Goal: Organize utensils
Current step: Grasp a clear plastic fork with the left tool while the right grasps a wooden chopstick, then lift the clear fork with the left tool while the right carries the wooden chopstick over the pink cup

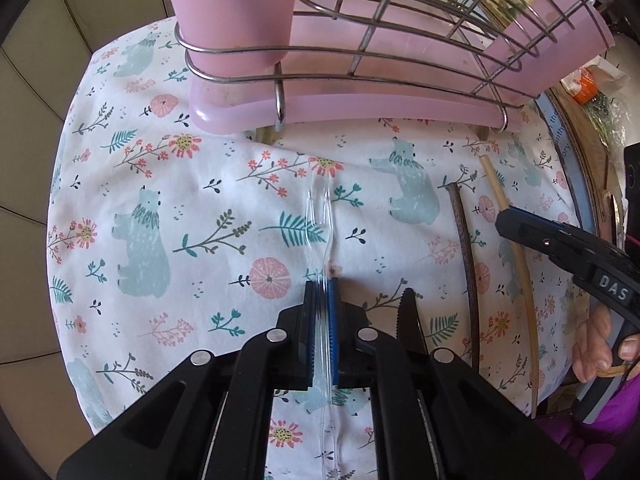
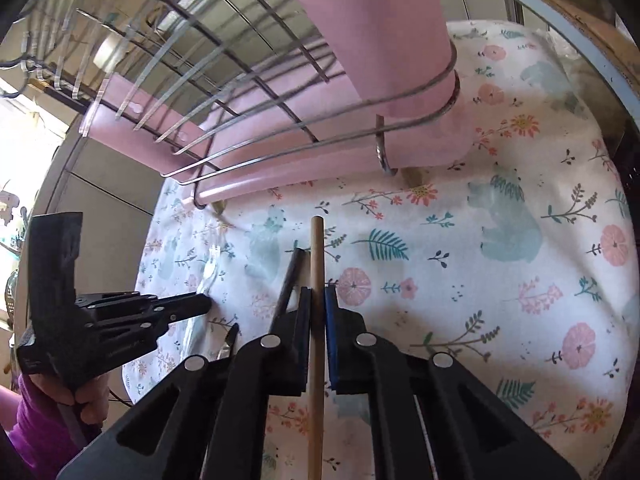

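Observation:
My left gripper (image 1: 322, 286) is shut on a clear plastic fork (image 1: 320, 204), whose tines point toward the pink dish rack (image 1: 360, 108). The fork lies low over the floral cloth (image 1: 180, 184). Between the blue pads of my right gripper (image 2: 318, 292), which is shut, runs a pale wooden chopstick (image 2: 317, 248). A dark chopstick (image 2: 289, 276) lies just left of it on the cloth. In the left wrist view, the right gripper (image 1: 505, 220) sits over the wooden chopstick (image 1: 520, 280), right of the dark chopstick (image 1: 464, 248). A black serrated knife (image 1: 408, 316) lies by my left gripper's right finger.
The wire rack on its pink tray (image 2: 256, 184) stands at the far side of the cloth, with a pink cup (image 1: 232, 16) held in a wire ring. A hand in a purple sleeve (image 1: 596, 344) holds the right gripper. Clutter sits beyond the cloth's right edge (image 1: 588, 80).

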The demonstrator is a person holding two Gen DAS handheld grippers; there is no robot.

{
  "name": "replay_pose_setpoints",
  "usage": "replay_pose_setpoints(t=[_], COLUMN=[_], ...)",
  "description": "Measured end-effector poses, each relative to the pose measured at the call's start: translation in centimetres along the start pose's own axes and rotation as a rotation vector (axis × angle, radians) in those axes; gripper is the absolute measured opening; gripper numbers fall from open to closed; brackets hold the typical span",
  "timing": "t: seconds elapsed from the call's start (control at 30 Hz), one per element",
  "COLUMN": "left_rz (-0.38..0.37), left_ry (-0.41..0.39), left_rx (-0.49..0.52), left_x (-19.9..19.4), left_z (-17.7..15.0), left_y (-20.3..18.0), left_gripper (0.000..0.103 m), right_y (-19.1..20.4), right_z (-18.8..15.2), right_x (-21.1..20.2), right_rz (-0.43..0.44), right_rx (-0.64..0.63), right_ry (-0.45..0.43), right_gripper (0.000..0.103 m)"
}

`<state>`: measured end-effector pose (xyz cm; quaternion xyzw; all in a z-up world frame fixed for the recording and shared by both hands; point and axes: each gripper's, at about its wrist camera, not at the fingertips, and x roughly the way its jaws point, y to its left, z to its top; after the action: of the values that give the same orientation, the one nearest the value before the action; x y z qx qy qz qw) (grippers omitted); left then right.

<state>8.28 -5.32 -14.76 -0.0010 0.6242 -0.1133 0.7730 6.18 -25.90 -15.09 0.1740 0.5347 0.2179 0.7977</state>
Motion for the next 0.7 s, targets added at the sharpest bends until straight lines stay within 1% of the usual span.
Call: replay_pose_setpoints(t=[0.1,0.23,0.3,0.53,0.7], left_rz=[0.012,-0.015,-0.038,-0.058,-0.074], left_ry=[-0.049,-0.119,-0.167,-0.318,-0.438], left_rx=[0.013,-0.007,-0.025,-0.049,-0.053], left_x=[-0.4,-1.7,-2.9,-7.4,-10.8], left_z=[-0.9,-1.8,-2.3,-4.0,-4.9], left_y=[-0.2,0.2,0.5,1.3,1.2], left_gripper=[0.004,0.004,0.004,0.004,0.004], right_y=[0.5,0.9,1.1,1.9,2.7], right_z=[-0.4,-0.9,-1.0,-1.4,-1.5], right_x=[-1.4,-2.8,-3.7,-5.8,-8.3], right_rz=[0.002,0.019,0.033,0.073,0.121], right_rx=[-0.025,-0.036,-0.044,-0.067,-0.103], right_ry=[-0.048,-0.100,-0.129,-0.196,-0.276], right_gripper=[0.006,0.006,0.006,0.006,0.006])
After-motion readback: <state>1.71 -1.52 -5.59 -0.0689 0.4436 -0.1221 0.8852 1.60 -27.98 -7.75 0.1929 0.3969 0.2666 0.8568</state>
